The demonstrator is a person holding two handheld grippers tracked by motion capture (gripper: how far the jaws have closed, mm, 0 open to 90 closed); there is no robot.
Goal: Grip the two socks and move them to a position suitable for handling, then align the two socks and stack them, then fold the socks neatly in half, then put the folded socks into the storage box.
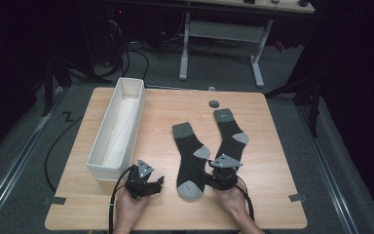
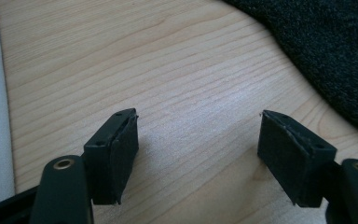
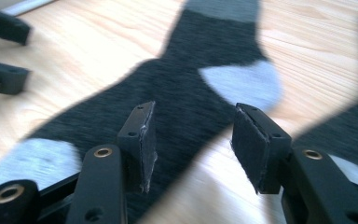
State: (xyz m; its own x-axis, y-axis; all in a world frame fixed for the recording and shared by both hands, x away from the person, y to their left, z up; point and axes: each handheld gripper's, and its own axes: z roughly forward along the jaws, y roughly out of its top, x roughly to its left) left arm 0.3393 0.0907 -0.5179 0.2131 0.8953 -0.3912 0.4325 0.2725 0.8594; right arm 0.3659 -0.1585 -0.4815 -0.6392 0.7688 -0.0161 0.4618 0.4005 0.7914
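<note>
Socks, two of them, lie flat on the wooden counter point(image 1: 156, 105), both dark with grey cuffs, heels and toes. One sock point(image 1: 190, 158) sits near the middle of the counter, cuff toward the far edge and grey toe toward the person. The second sock point(image 1: 231, 134) lies just to its right, its cuff farther away, and its near end is hidden under the right tool point(image 1: 213, 179).

In the right gripper view the right tool point(image 3: 191, 144) has its two jaws spread, nothing between them, hovering low over the middle sock point(image 3: 177, 93) near its grey heel patch; the second sock point(image 3: 349, 126) shows at the right edge.

The left tool point(image 1: 152, 186) rests near the front of the counter, left of the middle sock's toe. In the left gripper view the left tool point(image 2: 198, 156) is also spread wide over bare wood, with a dark sock point(image 2: 335, 51) at the upper right.

One white open box point(image 1: 108, 168), long and narrow, stands along the left side of the counter, well apart from both socks. One small dark round spot point(image 1: 214, 103) lies beyond the second sock's cuff.
</note>
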